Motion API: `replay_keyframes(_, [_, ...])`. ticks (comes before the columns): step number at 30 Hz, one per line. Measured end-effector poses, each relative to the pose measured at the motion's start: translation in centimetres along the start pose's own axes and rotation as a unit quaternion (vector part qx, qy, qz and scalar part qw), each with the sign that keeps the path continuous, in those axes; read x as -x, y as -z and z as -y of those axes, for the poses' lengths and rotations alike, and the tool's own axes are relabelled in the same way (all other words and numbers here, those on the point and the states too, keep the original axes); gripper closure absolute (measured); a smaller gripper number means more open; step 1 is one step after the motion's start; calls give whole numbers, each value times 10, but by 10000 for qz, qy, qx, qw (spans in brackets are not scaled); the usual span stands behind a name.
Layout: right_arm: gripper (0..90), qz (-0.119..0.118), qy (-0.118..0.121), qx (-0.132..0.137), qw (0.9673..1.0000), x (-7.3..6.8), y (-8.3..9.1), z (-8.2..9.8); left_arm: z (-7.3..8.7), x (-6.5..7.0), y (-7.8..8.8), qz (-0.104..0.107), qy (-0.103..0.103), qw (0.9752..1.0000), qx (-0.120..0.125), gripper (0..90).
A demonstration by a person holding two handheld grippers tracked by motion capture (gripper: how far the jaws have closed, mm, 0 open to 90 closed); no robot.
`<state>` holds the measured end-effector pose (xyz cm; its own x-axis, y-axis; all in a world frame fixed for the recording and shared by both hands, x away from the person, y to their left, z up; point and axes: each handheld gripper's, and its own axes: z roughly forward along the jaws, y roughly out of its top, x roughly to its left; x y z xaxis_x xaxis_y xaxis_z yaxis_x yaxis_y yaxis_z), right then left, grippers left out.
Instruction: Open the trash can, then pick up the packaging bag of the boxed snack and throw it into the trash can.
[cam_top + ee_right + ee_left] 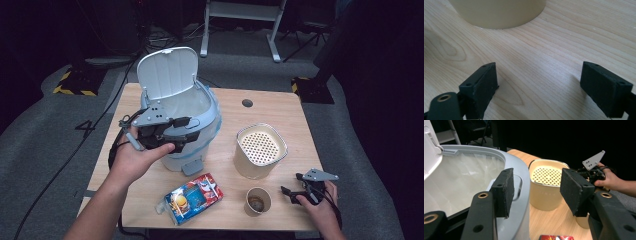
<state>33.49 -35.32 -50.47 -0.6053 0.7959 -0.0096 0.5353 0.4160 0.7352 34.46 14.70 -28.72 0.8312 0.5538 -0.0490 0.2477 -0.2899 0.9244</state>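
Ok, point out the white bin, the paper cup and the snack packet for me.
white bin (pixel 167 75), high view, on its raised lid.
paper cup (pixel 258 202), high view, on the inside near the rim.
snack packet (pixel 191 198), high view, on the middle of its printed top face.

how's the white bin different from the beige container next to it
The white bin is bigger and taller than the beige container. The bin's lid is flipped up and it has a liner inside; the container is capped by a perforated top. The left tool hangs open over the bin's rim, while nothing touches the container. Both stand upright on the table.

Bin (pixel 200 145) pale blue-grey; container (pixel 260 150) cream; packet (pixel 192 197) red-blue.
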Motion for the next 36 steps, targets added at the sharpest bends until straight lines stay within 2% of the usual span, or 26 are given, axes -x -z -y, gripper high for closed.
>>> replay_keyframes(7, [144,1,0,2,10000,0,0,0,12,6,11,-44,-94,9998,-162,401])
replay_keyframes(10, [144,1,-1,2,10000,0,0,0,21,8,15,36,-99,9999,-18,390])
replay_keyframes(14, [144,0,-1,1,10000,0,0,0,32,14,24,-32,-78,10000,32,398])
replay_keyframes(17, [144,0,-1,3,10000,0,0,0,46,21,28,24,-65,10000,51,402])
replay_keyframes(18, [144,0,-1,3,10000,0,0,0,46,21,28,24,-65,10000,51,403])
replay_keyframes(22, [144,1,-2,2,10000,0,0,0,67,23,22,36,-37,10000,-28,409])
replay_keyframes(26, [144,0,-2,2,10000,0,0,0,91,20,13,78,168,9996,-213,423])
replay_keyframes(29, [144,1,-1,2,10000,0,0,0,112,15,3,103,384,9981,-460,436])
replay_keyframes(30, [144,1,-1,2,10000,0,0,0,112,15,3,103,384,9981,-460,442])
replay_keyframes(32, [144,1,-1,3,10000,0,0,0,126,11,-4,157,565,9968,-541,465])
replay_keyframes(36, [144,0,-1,3,10000,0,0,0,138,6,-12,207,685,9952,-670,500])
